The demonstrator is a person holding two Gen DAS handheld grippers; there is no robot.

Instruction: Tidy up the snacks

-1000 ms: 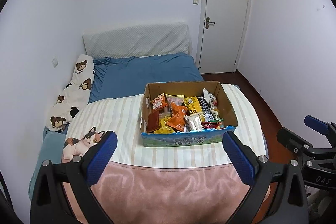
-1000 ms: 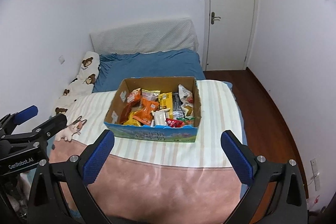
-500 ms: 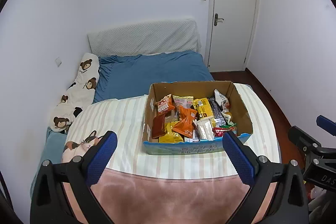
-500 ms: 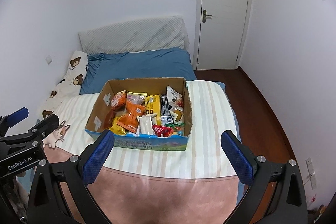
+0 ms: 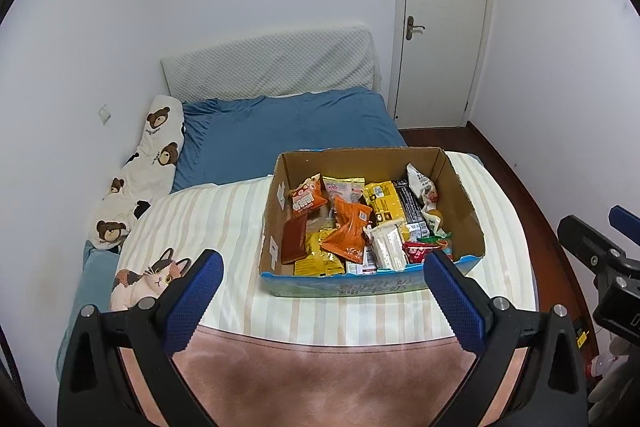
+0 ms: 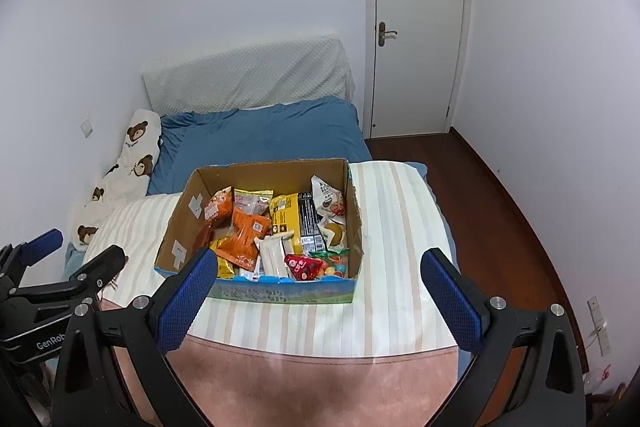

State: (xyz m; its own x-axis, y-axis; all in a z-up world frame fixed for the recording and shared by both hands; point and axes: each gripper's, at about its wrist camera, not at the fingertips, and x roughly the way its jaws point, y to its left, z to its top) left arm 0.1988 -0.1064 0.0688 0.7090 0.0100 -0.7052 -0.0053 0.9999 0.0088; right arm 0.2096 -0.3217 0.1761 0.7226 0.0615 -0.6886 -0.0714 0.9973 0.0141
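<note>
An open cardboard box (image 5: 460, 183) with a blue printed front stands on a striped blanket on the bed; it also shows in the right wrist view (image 6: 192, 195). It holds several snack packets, among them an orange packet (image 5: 347, 230) (image 6: 244, 233), a yellow packet (image 5: 384, 201), a white packet (image 5: 387, 247) and a red packet (image 6: 302, 265). My left gripper (image 5: 322, 291) is open and empty, in front of the box. My right gripper (image 6: 318, 287) is open and empty, also in front of the box.
The striped blanket (image 5: 208, 219) lies over a pink cover (image 5: 320, 379) at the bed's near end. A bear-print pillow (image 5: 148, 163) lies along the left wall. A cat picture (image 5: 152, 277) is on the bedding. A closed door (image 5: 440, 19) and wooden floor (image 6: 504, 211) are at right.
Both grippers have moved closer to the box, which now looks larger and lower in both views. Both stay open and empty.
</note>
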